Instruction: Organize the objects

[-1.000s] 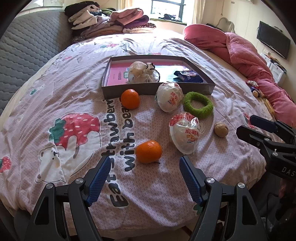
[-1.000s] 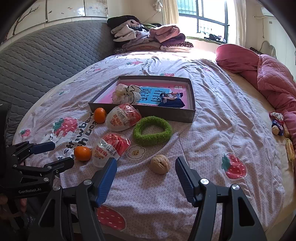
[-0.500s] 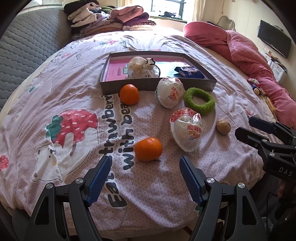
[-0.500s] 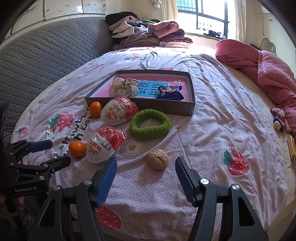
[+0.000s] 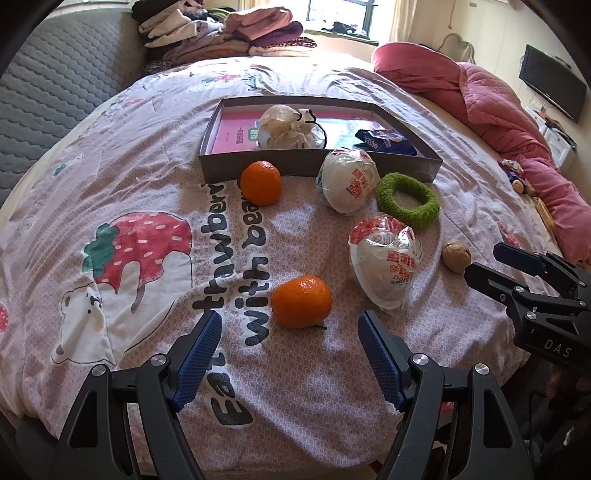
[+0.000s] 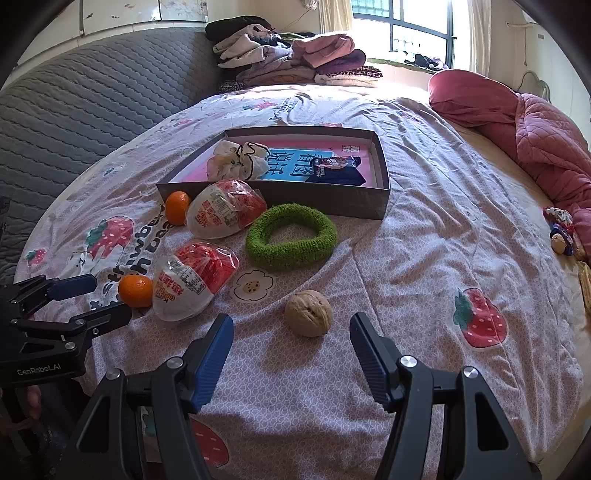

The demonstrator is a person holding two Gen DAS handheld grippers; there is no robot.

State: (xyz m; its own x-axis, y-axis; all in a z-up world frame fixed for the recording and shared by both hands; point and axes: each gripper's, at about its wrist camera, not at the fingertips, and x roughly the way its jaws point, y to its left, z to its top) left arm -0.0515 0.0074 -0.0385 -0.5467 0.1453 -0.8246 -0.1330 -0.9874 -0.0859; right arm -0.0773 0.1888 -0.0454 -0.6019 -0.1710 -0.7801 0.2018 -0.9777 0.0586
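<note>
Brown walnut (image 6: 308, 313) seam upright, near orange (image 5: 301, 301), both jaws spread, empty.

I am working in a home bedroom. Ahead of my grippers spreads a wide bed under a pale lilac cotton sheet printed with strawberries and bears (image 5: 122, 206). To the left of them rises a grey quilted padded headboard (image 6: 74, 122). Far beyond them, folded clothes in pink, purple and beige are stacked in a pile (image 6: 291, 59) beneath a sunlit barred window with cream curtains (image 6: 402, 22). Off to the right lies a rumpled pink quilted duvet (image 5: 491, 107), and past it a flat black television hangs on the wall (image 5: 552, 86).
</note>
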